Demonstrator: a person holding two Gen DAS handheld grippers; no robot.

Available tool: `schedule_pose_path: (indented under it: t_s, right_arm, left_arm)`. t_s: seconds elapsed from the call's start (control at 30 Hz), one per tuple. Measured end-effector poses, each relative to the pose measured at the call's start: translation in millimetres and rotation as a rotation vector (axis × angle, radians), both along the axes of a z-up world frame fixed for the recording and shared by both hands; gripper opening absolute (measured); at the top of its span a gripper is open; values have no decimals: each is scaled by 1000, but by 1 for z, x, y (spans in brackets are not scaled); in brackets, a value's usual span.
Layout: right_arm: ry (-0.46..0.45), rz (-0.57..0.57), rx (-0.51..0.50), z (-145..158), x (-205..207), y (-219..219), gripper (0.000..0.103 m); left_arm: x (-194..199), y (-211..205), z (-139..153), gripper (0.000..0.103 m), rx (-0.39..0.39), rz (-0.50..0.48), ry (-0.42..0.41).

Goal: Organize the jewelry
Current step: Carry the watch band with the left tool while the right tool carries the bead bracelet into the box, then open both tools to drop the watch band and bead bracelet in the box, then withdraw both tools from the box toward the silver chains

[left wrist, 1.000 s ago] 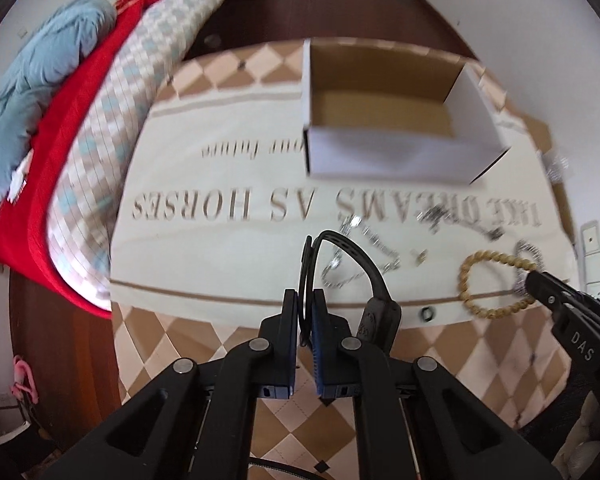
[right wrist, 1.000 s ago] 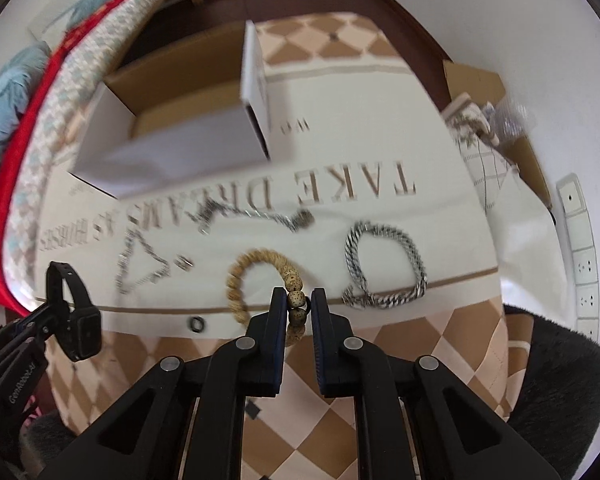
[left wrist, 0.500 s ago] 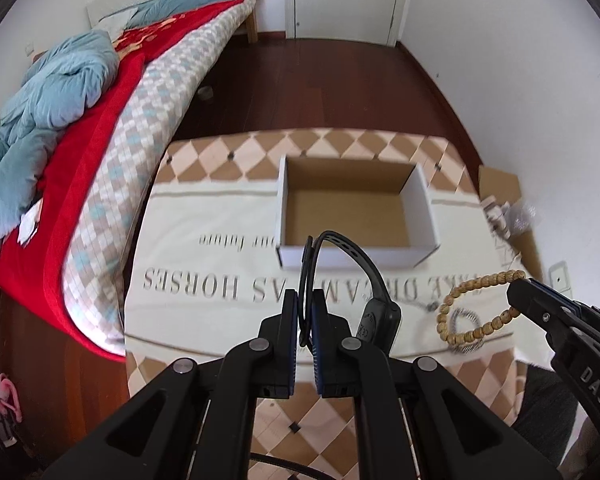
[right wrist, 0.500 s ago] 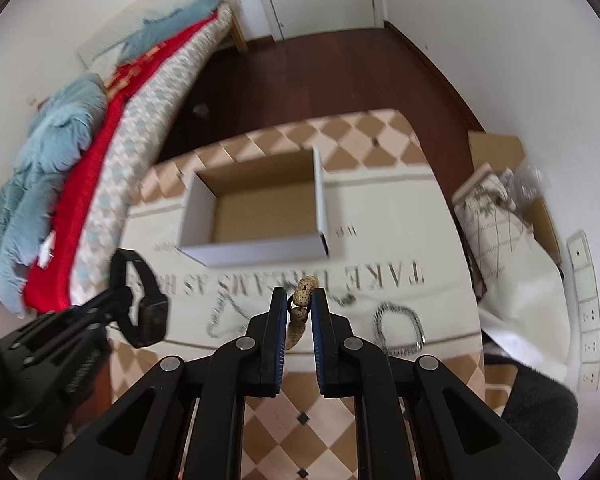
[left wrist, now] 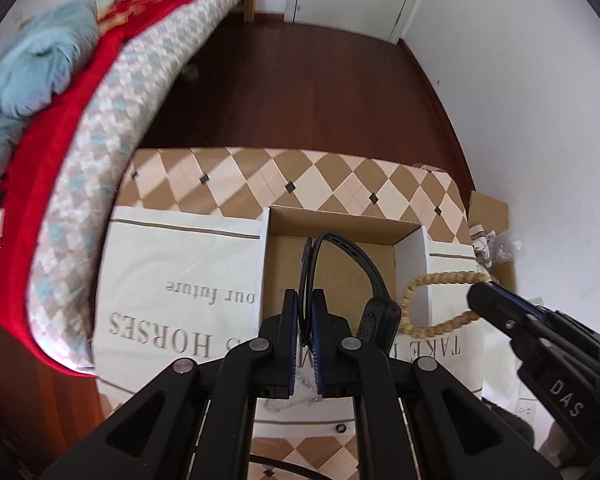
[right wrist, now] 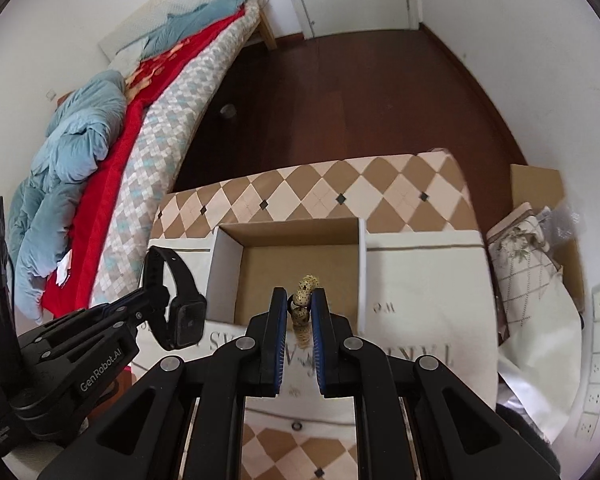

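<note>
In the left wrist view the left gripper (left wrist: 306, 300) sits at lower centre, its jaws drawn narrow on the strap of a black watch (left wrist: 374, 312), whose band arcs up over the open cardboard box (left wrist: 342, 268) in the middle of the frame. At right centre the right gripper (left wrist: 484, 292) holds a tan beaded bracelet (left wrist: 440, 304), the loop hanging in front of the box's white right wall. A small dark ring (left wrist: 341, 428) lies on the cream printed cloth (left wrist: 180, 264) at lower centre, and a thin silver chain (left wrist: 288, 402) shows just below the left jaws.

In the right wrist view the right gripper (right wrist: 299, 304) at lower centre clamps the beaded bracelet (right wrist: 305, 300) edge-on, in front of the box (right wrist: 296, 264). At left centre the left gripper (right wrist: 152, 298) carries the watch (right wrist: 180, 308) beside the box's left wall. The ring (right wrist: 297, 426) rests on the cloth (right wrist: 420, 276) at the bottom, and a bed with red and blue bedding (right wrist: 100, 148) fills the upper left
</note>
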State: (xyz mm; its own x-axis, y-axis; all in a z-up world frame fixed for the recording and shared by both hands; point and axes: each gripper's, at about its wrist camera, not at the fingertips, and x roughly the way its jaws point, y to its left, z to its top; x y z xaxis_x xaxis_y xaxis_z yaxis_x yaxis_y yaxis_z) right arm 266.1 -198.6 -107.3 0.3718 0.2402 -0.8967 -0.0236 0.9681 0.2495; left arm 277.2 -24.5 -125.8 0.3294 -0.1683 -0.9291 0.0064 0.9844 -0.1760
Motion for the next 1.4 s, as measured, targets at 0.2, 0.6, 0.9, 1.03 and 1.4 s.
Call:
schedule_pose_path:
  t_s: [0.2, 0.6, 0.9, 1.03, 1.4]
  right_arm:
    - [60, 35, -45, -34, 38, 13, 12]
    - [160, 55, -35, -64, 54, 12, 21]
    - [118, 6, -105, -37, 40, 0, 64]
    - [97, -5, -235, -37, 25, 3, 98]
    - [54, -27, -310, -43, -14, 11, 103]
  left_arm:
    - [31, 3, -33, 4, -32, -7, 84]
    - [50, -4, -47, 16, -45, -6, 145]
    - [42, 10, -14, 64, 82, 58, 19]
    - [28, 18, -6, 103, 176, 73, -48]
    - [-14, 24, -13, 103, 266, 76, -65]
